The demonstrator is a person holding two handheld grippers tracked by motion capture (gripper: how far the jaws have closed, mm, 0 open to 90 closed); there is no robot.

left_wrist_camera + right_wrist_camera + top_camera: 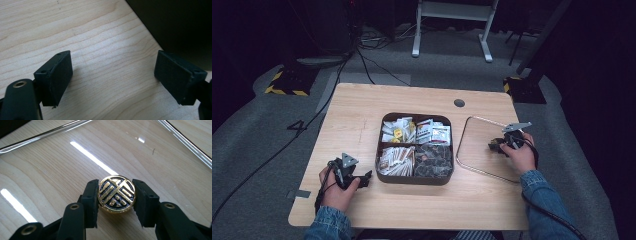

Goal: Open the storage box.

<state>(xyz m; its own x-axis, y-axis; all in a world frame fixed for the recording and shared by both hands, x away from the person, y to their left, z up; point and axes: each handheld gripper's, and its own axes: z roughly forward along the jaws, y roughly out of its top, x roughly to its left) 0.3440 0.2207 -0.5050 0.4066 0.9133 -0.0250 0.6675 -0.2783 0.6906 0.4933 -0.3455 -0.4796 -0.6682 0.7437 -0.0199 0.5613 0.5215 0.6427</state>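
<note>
My right gripper (116, 186) is shut on a round black-and-gold coin-shaped piece (117, 194), its pads pressing on the piece's two sides. It holds the piece low over the clear tray (37, 137). In the high view the right gripper (495, 146) sits over the tray (462, 147) at the right of the table. At the front left of the table, my left gripper (365, 179) rests just beside the dark box (380, 150). In the left gripper view its jaws (113, 60) stand wide open over bare wood, with nothing between them.
The dark box has several compartments: white and yellow packets (399, 131), white and red sachets (432, 132), brown-striped packets (394, 160) and dark wrapped pieces (434, 159). The box wall (175, 25) stands close to the left jaws. A cable hole (459, 103) lies at the back.
</note>
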